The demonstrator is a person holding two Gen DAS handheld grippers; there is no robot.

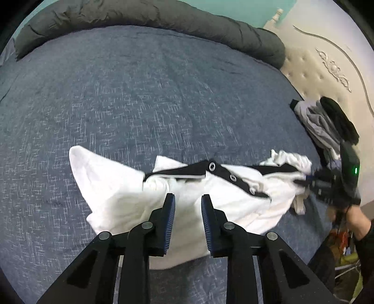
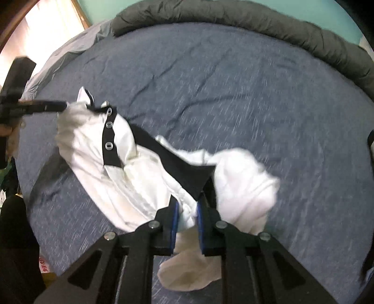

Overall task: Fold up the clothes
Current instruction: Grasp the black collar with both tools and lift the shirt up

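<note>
A white shirt with a black collar and black button placket [image 1: 182, 194] lies bunched on the blue bedspread; it also shows in the right wrist view [image 2: 131, 168]. My left gripper [image 1: 188, 201] hovers over its middle, jaws apart, with white cloth seen between them. In the right wrist view the left gripper [image 2: 64, 106] touches the shirt's far end. My right gripper [image 2: 187, 205] is shut on a fold of the shirt; in the left wrist view it [image 1: 301, 177] pinches the shirt's right end.
The blue bedspread [image 1: 145, 98] spreads wide beyond the shirt. A rolled dark grey duvet [image 1: 152, 16] lies along the far edge. A pile of grey and black clothes [image 1: 327, 121] sits by the cream headboard [image 1: 327, 67] at right.
</note>
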